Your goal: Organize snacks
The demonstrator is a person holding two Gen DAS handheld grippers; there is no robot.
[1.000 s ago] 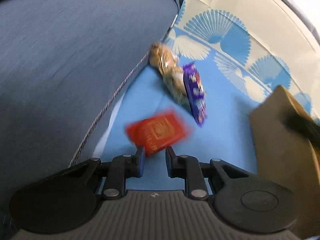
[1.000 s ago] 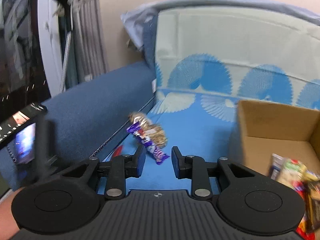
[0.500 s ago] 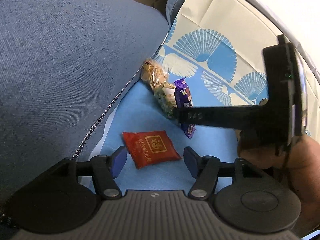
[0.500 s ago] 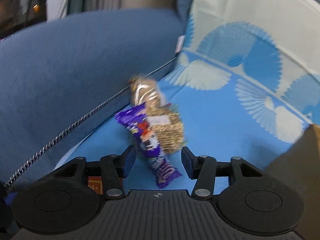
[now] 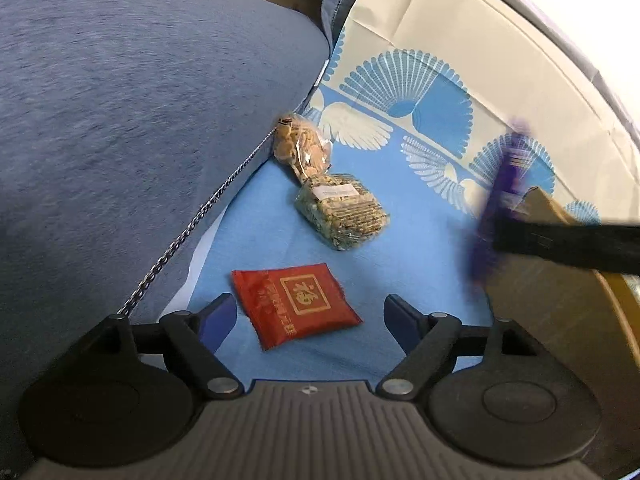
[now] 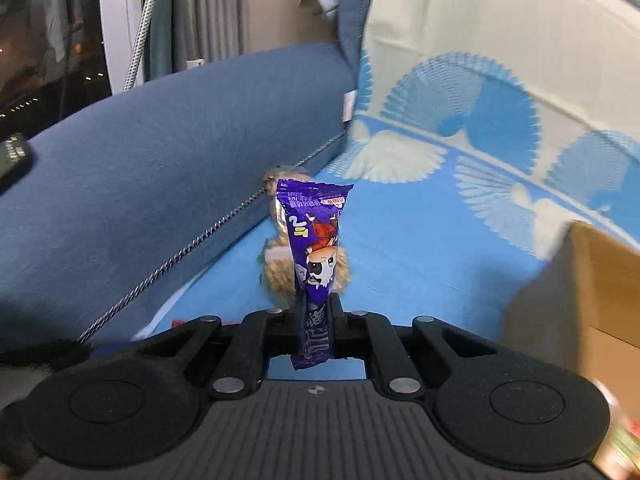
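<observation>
Glossy purple foil wrapper [image 6: 316, 240], matt cardboard box [image 6: 592, 288]

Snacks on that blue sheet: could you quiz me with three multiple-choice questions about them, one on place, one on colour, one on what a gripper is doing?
1. Where does the red packet lie?
A. inside the cardboard box
B. on the blue sheet between the left gripper's open fingers
C. on the sofa arm

2. What colour is the wrapper in the right gripper?
A. green
B. yellow
C. purple

3. How is the left gripper?
A. open, holding nothing
B. shut on the red packet
C. shut on a clear bag

Answers: 1 B, it lies flat on the sheet between the fingers. 2 C, the purple wrapper stands clamped. 3 A, its fingers stand apart from the packet.
</observation>
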